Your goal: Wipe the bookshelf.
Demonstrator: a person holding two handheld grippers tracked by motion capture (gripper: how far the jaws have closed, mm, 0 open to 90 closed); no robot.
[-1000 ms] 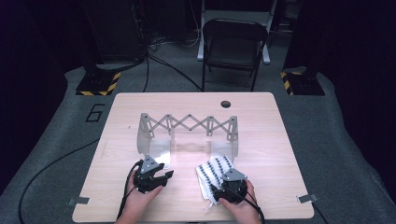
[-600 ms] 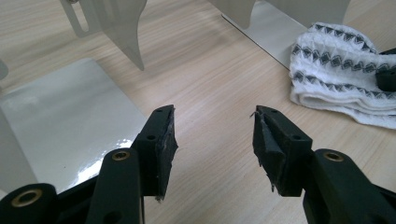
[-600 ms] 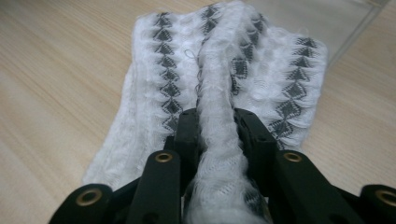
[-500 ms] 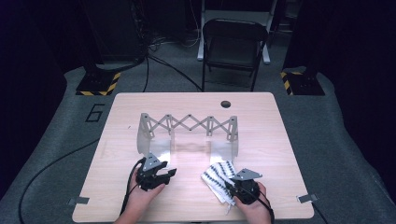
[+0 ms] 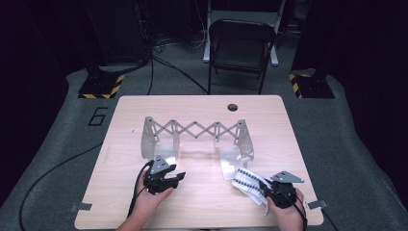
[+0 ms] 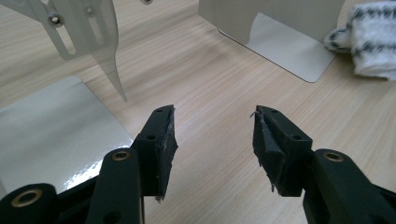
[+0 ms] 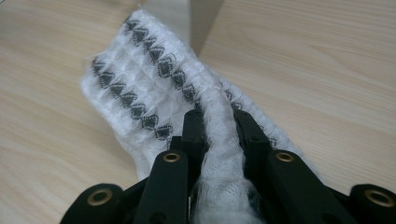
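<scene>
Towel (image 5: 246, 180) near table's right edge (image 5: 302, 173), pinched by just-closed right tongs (image 5: 267, 188); left tongs (image 5: 180, 177) spread, empty.

Cloth (image 7: 154, 93) fold perhaps hidden between jaws

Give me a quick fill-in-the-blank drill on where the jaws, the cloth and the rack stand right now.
1. The right gripper has its jaws closed on a fold of the white ____ with dark diamond rows.
2. The left gripper has nothing between its jaws, so it is ____.
3. The folding metal rack stands on the wooden ____.
4. In the high view, the cloth lies near the rack's ____ foot plate.

Missing words: cloth; open; table; right
</scene>
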